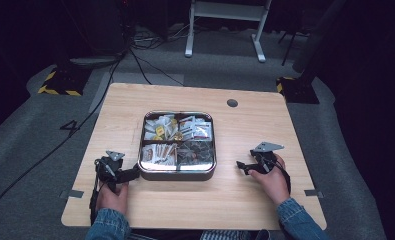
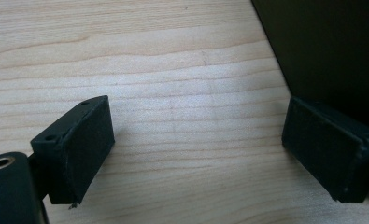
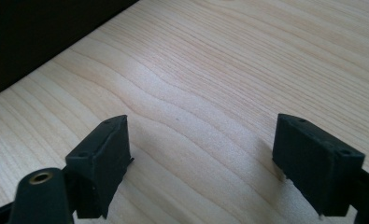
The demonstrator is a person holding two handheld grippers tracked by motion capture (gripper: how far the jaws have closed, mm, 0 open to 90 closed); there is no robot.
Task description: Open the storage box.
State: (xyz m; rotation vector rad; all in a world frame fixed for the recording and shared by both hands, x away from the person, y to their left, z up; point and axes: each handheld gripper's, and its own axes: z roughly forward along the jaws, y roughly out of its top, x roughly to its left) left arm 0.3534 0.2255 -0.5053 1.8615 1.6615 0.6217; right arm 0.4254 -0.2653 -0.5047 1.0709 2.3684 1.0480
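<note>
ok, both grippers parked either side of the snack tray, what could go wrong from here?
1. The left gripper sits right against the tray at its near-left corner; any sideways reach could nudge the tray across the table.
2. The packets are heaped and overlapping in the four compartments, so the open jaws may catch two at once or slip off the wrapper.
3. The right gripper must clear the raised rim to get in; a low approach could clip it.
</note>
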